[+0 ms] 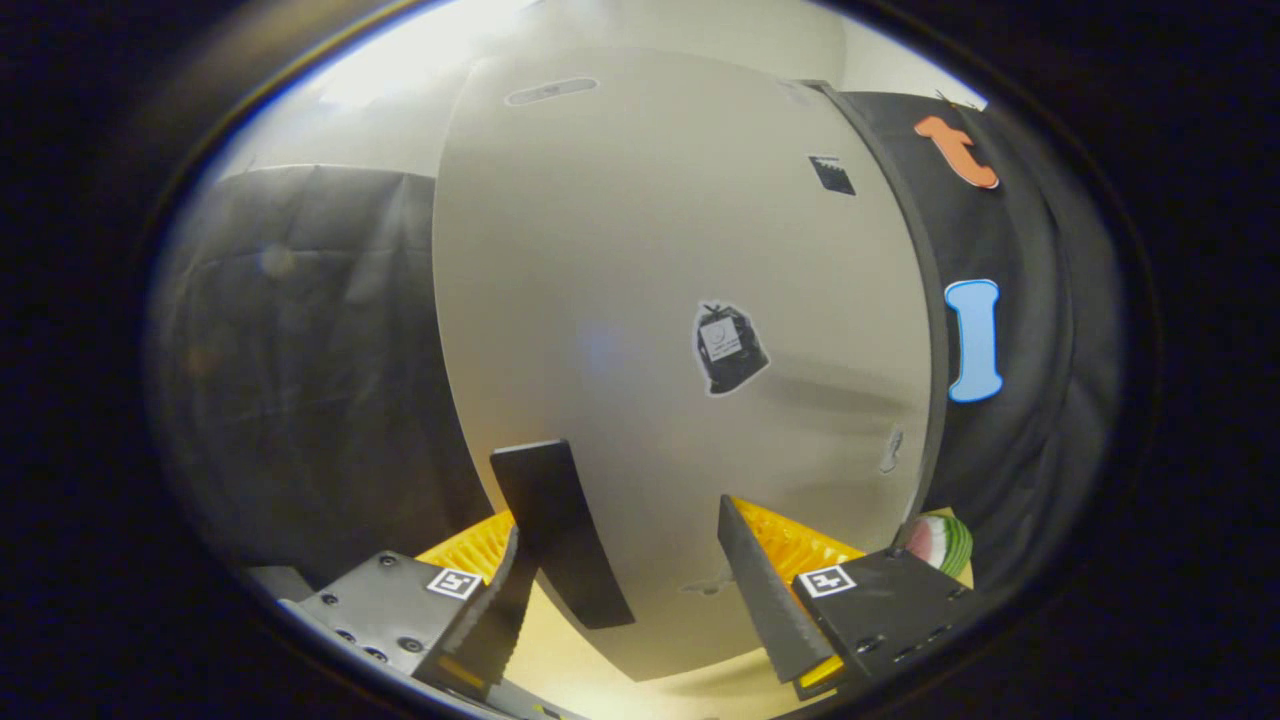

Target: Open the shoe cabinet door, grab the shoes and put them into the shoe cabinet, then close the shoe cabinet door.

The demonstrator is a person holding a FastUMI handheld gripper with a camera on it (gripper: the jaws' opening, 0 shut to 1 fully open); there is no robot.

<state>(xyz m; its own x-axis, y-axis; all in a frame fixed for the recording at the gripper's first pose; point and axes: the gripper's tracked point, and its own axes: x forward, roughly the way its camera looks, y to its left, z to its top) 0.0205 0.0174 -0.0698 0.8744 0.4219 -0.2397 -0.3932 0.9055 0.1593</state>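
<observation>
we see the shoe cabinet door (640, 330), pale and flat, standing close ahead of the gripper (632, 545). our jaws are spread apart and grasp nothing; the door's lower part shows in the gap between them. a dark handle strip (560, 530) on the door lies just beside the left finger. a small dark sticker (728, 348) sits mid-door. a watermelon-patterned object (940, 540) peeks past the door's right edge.

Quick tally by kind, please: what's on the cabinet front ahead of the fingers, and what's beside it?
Cabinet door: 1
Stickers on the door: 3, a bag-shaped one, a dark square, a small pale one
Slot handle by the door's top: 1
Striped item beside the door: 1
Gripper, fingers open, holding nothing: 1
Total: 7
</observation>
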